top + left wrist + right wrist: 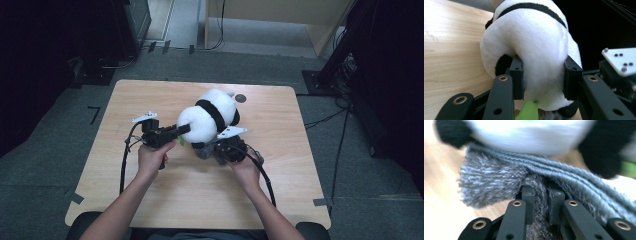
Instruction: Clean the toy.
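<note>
From above I see the panda plush (210,117) lying near the middle of the wooden table (150,200), toward its far half, with both of my grippers pressed in at its near side. My left gripper (182,129) comes in from the left, and in the left gripper view its jaws stand fairly wide apart with the pads sunk into the plush's white body (541,50) on either side, so it has a firm squeeze on the soft bulk. A bright green strip (529,112) shows just below the plush, between those jaws. My right gripper (212,147) sits just under the plush's near edge, and in the right gripper view its jaws are nearly together, pinching a fold of grey knitted scarf (539,197) between the pads. The scarf's fringed end (489,185) fans out to the left in that view, and the knit runs off to the right beneath the plush's white and black parts. A small dark round mark (240,98) lies on the table just beyond the plush.
</note>
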### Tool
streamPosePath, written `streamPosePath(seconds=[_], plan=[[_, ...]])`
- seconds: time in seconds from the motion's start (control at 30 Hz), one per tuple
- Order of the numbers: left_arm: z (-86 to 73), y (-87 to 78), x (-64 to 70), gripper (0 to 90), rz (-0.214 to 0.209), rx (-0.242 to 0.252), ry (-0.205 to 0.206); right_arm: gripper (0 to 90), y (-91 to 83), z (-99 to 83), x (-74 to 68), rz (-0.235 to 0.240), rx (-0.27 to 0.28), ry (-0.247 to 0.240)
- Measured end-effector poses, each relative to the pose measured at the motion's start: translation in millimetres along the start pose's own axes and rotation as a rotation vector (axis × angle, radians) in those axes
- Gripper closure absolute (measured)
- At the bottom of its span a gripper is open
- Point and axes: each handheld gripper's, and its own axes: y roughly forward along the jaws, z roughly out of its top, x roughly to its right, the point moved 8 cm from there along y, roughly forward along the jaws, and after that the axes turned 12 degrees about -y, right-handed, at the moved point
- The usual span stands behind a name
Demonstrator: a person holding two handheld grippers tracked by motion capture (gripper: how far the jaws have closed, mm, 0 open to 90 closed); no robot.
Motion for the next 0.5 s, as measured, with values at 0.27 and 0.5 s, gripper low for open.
streamPosePath(seconds=[0.27, 0.5], plan=[[-1.4, -1.6, -4.8, 61.1, 0.031, -0.003, 0.017, 80.5, -43.1, 5.7, 43.6, -0.077, 0.152, 0.151], [-11.0, 7.4, 6.3, 61.5, 0.011, -0.013, 0.022, 80.5, -67.3, 36.5, 28.3, -0.016, 0.267, 0.135]])
